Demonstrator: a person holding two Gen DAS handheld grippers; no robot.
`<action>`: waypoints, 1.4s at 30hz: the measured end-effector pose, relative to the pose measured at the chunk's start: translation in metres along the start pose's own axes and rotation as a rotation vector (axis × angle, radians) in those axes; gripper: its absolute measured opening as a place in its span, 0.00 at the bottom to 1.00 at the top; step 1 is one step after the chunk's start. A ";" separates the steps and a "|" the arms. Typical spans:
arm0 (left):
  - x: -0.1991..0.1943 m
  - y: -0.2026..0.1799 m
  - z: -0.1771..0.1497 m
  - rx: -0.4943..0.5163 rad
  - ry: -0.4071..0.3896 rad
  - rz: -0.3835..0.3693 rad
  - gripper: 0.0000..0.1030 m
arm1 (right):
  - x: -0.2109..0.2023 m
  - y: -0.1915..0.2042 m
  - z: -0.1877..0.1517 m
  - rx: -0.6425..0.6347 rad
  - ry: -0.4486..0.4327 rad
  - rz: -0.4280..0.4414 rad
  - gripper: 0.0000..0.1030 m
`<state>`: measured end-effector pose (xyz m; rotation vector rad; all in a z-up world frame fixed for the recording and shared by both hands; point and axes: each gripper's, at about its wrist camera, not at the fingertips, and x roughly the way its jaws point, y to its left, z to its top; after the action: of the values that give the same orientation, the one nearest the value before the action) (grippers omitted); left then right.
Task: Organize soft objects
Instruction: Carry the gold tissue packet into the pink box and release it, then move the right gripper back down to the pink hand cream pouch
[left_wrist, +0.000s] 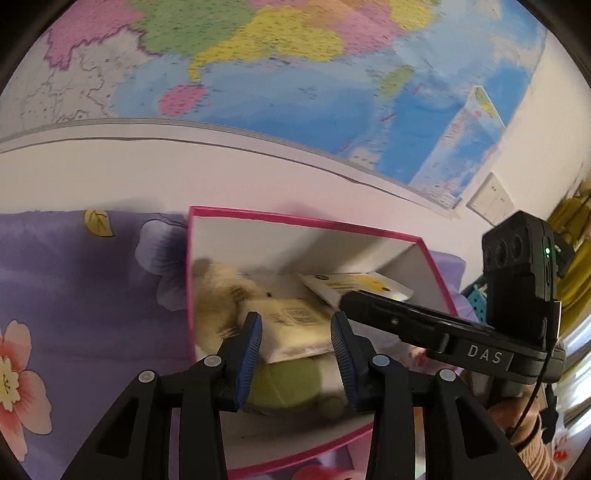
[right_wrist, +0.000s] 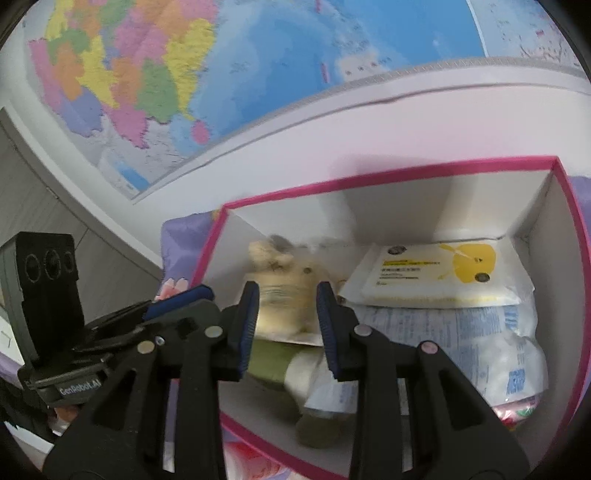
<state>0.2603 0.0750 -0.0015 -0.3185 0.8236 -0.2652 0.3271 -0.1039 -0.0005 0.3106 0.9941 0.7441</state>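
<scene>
Both hand-held grippers, left and right, hover spread and empty above the pink-rimmed box of soft packs.

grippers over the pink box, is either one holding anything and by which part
Nothing is held. The left gripper and right gripper hang open above the pink-rimmed box, pads clear of the plush toy.

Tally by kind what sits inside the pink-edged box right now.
Plush toys: 2, a cream plush and a green plush
Flat packets: 2, a yellow-print packet and a beige packet
Blue-print bag: 1
Total: 5
</scene>
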 end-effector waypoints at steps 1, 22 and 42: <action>-0.001 0.000 0.000 0.001 -0.004 0.004 0.39 | -0.001 -0.001 -0.001 0.002 0.000 0.001 0.33; -0.130 -0.047 -0.068 0.117 -0.221 -0.123 0.44 | -0.139 0.023 -0.071 -0.093 -0.080 0.139 0.34; -0.085 -0.120 -0.198 0.259 0.149 -0.315 0.44 | -0.208 -0.005 -0.185 -0.031 0.012 0.092 0.34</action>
<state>0.0435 -0.0404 -0.0254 -0.1853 0.8735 -0.6906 0.1045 -0.2679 0.0326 0.3271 0.9838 0.8449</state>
